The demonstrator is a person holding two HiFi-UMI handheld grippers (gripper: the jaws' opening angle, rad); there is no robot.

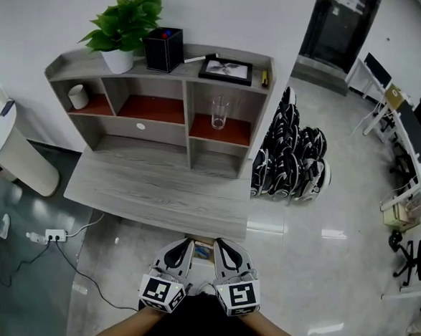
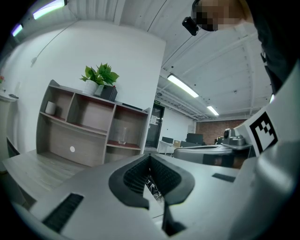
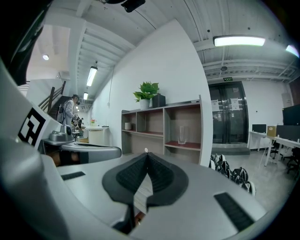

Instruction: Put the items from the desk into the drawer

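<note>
Grey wood-grain desk (image 1: 158,196) beyond left tool (image 1: 183,245), right tool (image 1: 223,246), tips together.

You're standing in an open-plan office. Your desk (image 1: 158,196) carries a shelf unit (image 1: 187,106) with a plant (image 1: 124,20), a pen holder (image 1: 164,50) and a framed picture (image 1: 225,69). To your right, rows of work desks (image 1: 414,138) with monitors (image 1: 378,70) and office chairs (image 1: 406,255) stand on a glossy tiled floor (image 1: 321,229). Long strip lights (image 3: 241,41) run along the ceiling, and dark glass doors (image 3: 228,117) sit under a green exit sign (image 3: 228,79).
</note>
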